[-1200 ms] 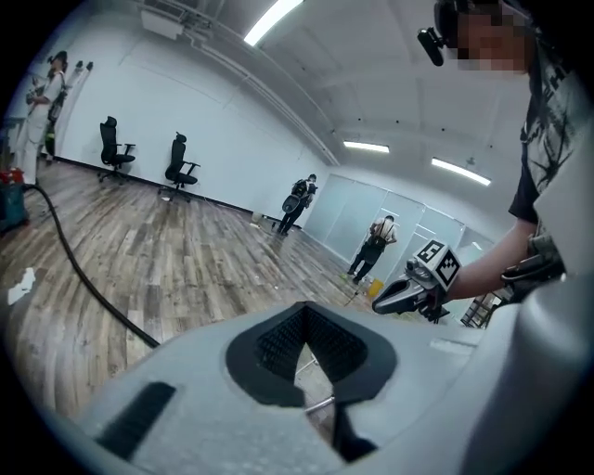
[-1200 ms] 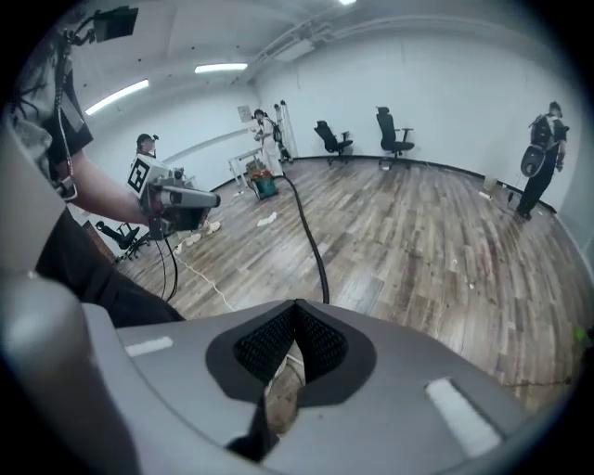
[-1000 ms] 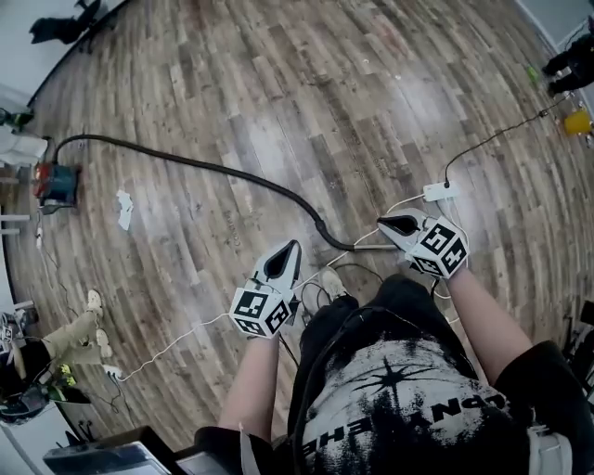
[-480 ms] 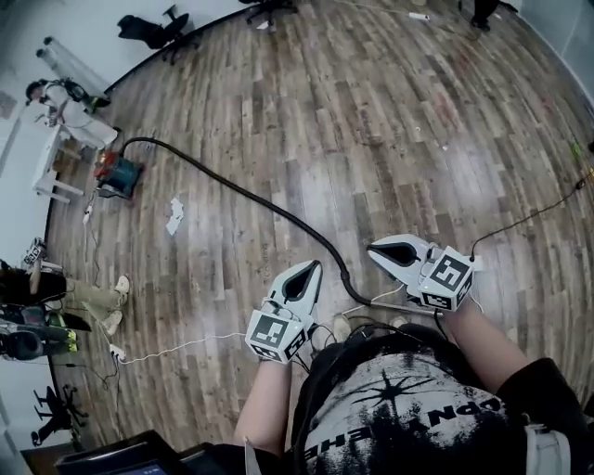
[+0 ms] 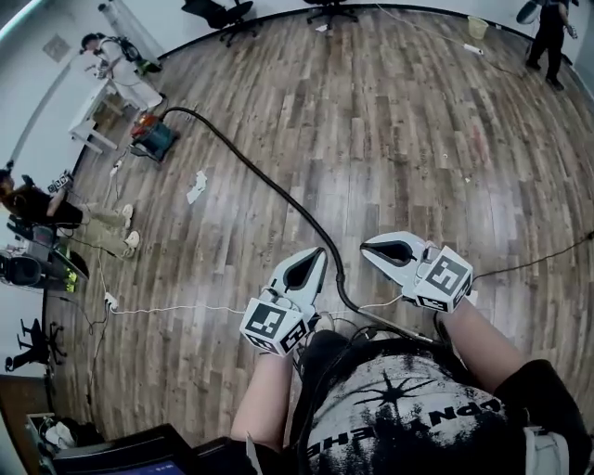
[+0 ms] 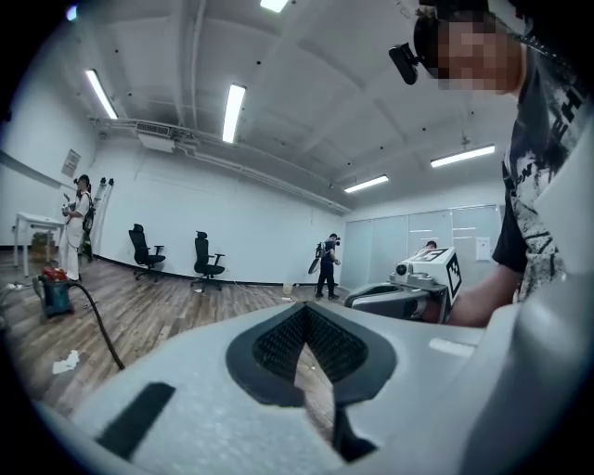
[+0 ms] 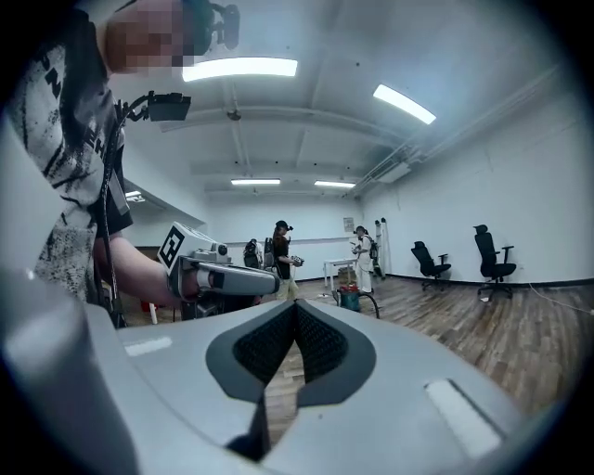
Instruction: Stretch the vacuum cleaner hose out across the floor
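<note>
Item: vacuum cleaner hose (image 5: 263, 178), black, lying on the wooden floor (image 5: 418, 139) in one long, gently bending line. The far end joins the vacuum cleaner (image 5: 153, 139) near a white table at upper left; the near end curves in by the person's feet, running in the head view under the gap between the two grippers. Nothing holds it. Left gripper (image 5: 316, 252): jaws pressed together, nothing between them, held in the air before the person's torso and pointing out over the room. Right gripper (image 5: 366, 247): jaws likewise pressed together and empty, held just beside the left at about the same height, with a marker cube at its rear. Loose items: a white paper scrap (image 5: 196, 187) on the floor to the left of the hose; a thin white cable (image 5: 186, 310) trailing left from the person's feet. Surroundings: office chairs (image 5: 223, 11) along the far wall; a standing person (image 5: 111, 60) beside the table; another person (image 5: 548, 32) at the far right.
</note>
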`<state>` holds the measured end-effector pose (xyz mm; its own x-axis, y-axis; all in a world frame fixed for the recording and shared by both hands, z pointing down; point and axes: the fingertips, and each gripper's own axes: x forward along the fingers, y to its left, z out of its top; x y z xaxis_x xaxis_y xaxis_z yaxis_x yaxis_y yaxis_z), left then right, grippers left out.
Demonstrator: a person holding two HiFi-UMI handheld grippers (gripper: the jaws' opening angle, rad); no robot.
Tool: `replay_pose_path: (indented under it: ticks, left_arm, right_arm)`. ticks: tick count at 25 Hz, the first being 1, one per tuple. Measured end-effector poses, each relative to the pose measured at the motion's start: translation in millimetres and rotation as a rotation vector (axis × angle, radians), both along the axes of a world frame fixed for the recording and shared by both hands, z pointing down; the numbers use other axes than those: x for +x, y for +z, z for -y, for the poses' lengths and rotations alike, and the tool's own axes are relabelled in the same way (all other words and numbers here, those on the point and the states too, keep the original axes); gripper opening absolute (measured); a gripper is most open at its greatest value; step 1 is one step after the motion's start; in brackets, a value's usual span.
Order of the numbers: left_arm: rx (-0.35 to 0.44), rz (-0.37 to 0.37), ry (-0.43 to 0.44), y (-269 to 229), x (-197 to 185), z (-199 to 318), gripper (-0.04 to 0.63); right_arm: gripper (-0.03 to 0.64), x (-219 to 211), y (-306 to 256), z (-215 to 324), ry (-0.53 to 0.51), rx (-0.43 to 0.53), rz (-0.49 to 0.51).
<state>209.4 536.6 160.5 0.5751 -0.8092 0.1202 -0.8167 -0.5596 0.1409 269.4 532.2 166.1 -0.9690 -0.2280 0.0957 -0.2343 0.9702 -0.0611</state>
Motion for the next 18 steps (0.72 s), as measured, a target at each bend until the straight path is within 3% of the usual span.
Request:
replay_pose_path:
  ticks: [6, 15, 18]
  left_arm:
    - [0.005, 0.011, -0.062, -7.0, 9.9, -7.1, 0.0]
    - [0.025, 0.056, -0.074, -11.6, 21.8, 2.4, 0.0]
    - [0.024, 0.028, -0.087, -14.2, 21.7, 6.4, 0.0]
  right_arm:
    - [0.006, 5.9, -5.3, -5.7, -0.072, 0.03, -0.018]
    - [0.006, 17.9, -2.8, 7.3, -0.064, 0.038, -0.023]
    - [0.006, 18.4, -2.3, 11.3, -0.064, 0.055, -0.038]
